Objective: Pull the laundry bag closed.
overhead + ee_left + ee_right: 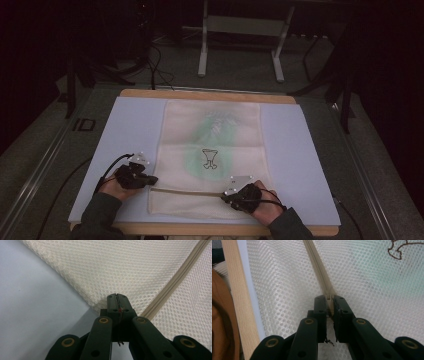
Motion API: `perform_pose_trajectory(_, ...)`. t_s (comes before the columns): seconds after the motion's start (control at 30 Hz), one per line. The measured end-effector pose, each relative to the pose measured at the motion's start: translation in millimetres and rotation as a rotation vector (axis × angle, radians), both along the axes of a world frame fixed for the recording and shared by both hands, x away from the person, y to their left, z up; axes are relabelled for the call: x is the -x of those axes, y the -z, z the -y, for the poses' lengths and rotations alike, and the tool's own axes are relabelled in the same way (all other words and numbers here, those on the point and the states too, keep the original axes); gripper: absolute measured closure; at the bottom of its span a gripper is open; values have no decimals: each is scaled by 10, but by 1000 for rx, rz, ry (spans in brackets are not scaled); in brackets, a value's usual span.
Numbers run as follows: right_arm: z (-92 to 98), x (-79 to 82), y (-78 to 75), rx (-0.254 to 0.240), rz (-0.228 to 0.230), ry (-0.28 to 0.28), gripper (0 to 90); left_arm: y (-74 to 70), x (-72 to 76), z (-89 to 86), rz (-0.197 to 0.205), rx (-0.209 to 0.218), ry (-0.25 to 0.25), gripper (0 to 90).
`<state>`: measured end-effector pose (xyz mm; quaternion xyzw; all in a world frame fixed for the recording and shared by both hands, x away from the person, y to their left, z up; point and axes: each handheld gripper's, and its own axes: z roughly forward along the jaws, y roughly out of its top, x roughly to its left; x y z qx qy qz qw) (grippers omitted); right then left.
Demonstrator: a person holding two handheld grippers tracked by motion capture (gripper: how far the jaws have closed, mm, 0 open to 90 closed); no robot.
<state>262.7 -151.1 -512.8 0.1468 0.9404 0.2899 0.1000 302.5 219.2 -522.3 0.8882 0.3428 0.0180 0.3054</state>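
Observation:
A cream mesh zip bag lies flat on the pale mat, with something green and a dark outline figure showing through it. Its beige zipper runs across the near end. My left gripper is shut on the bag's left edge just beside the zipper's end, jaws pressed together at the tip. My right gripper is shut on the zipper slider, with the zipper tape running straight away from its jaws.
The mat lies on a wooden board whose near edge runs close to my right gripper. Beyond the table stand a metal frame's legs and cables on the dark floor.

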Motion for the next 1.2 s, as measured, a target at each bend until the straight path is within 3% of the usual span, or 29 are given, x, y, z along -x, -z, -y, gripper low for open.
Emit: perform_pose_trajectory(1.2,305,7,-6,10,-18,53,821,0,0,-1,0,1,1,899)
